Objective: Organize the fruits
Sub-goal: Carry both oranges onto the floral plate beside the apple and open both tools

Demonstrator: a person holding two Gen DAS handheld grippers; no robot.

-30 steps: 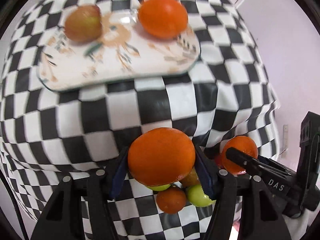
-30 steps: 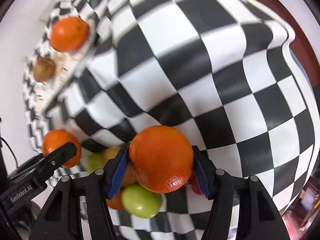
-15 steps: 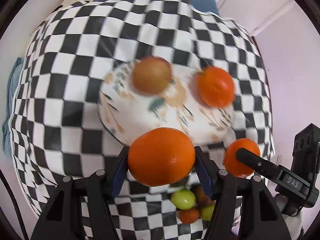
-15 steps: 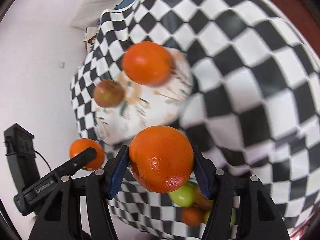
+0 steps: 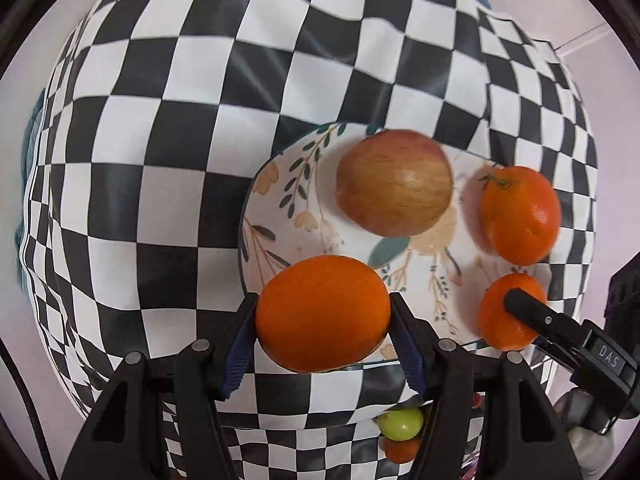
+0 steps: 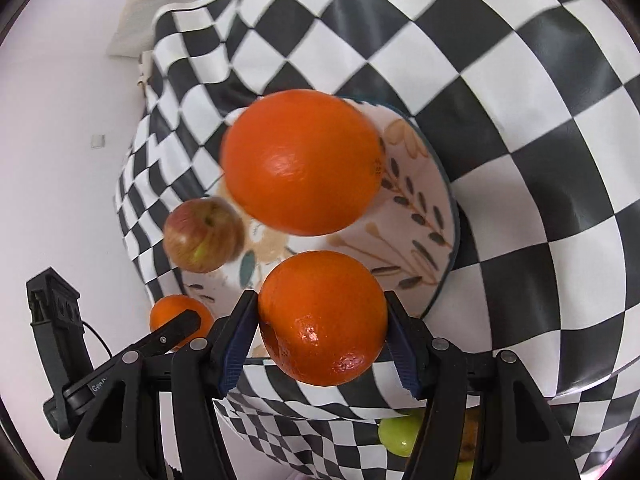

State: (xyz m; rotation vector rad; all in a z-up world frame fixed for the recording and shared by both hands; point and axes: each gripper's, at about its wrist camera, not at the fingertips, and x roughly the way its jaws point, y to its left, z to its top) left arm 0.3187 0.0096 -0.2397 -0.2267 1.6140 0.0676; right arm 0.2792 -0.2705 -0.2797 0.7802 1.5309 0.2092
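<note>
Oranges, two held: one orange pinched between the blue pads of the left tongs, over the near edge of a floral plate; a second orange pinched between the pads of the right tongs, over the same plate's near edge, both pairs of tongs side by side

Third orange, with a green stem stub, lying on the plate's right side as the left wrist view shows it, apart from the held fruit

Apple, red and yellow, lying on the plate just beside the third orange

Plate: white, leaf and flower pattern, dark rim, resting on a black and white chequered cloth that covers the bench

Green fruit and a small orange-red fruit, low behind the left tongs, partly hidden; kind cannot be told

White wall beyond the cloth's edge
</note>
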